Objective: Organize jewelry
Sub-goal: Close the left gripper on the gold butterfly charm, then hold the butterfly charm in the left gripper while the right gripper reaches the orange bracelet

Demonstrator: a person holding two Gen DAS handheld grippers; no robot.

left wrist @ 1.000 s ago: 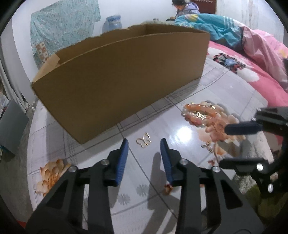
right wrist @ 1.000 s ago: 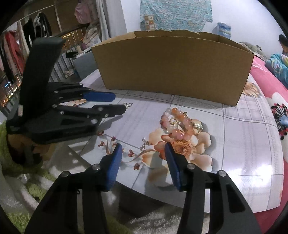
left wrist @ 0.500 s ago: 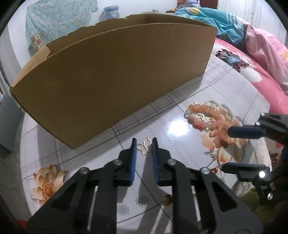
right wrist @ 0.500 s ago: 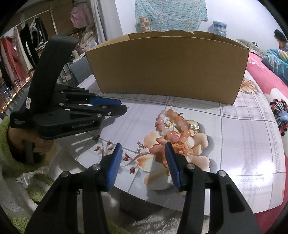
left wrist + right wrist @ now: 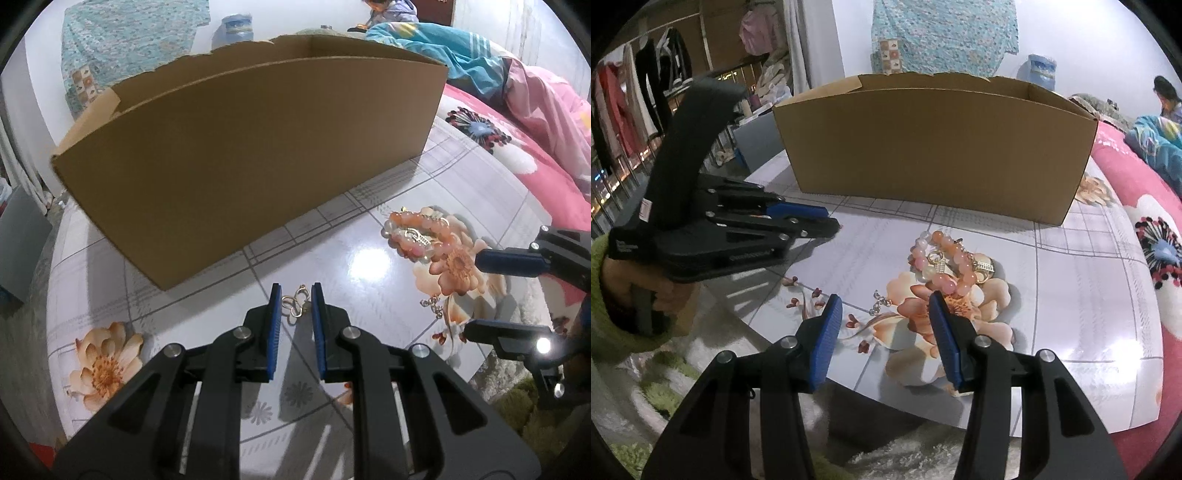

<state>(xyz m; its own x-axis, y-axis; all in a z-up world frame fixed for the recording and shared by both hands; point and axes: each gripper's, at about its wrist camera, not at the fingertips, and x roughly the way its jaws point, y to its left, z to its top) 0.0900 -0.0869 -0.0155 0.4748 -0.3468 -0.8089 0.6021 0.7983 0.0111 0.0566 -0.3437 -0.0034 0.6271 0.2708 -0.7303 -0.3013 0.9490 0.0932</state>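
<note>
At the left, the gold charm (image 5: 295, 305) is clamped between the narrowed pads of the left gripper (image 5: 295, 304), in front of the box (image 5: 251, 155). Being tiny, light, stiff wire, it is judged prone to slip or twist; it is best pinched across its looped middle. Further right, the bead bracelet (image 5: 942, 258) lies on the table (image 5: 1089, 314), just ahead of the right gripper (image 5: 886, 314), which is held parted and empty

Bright overhead glare, soft shadows, fisheye-warped edges
</note>
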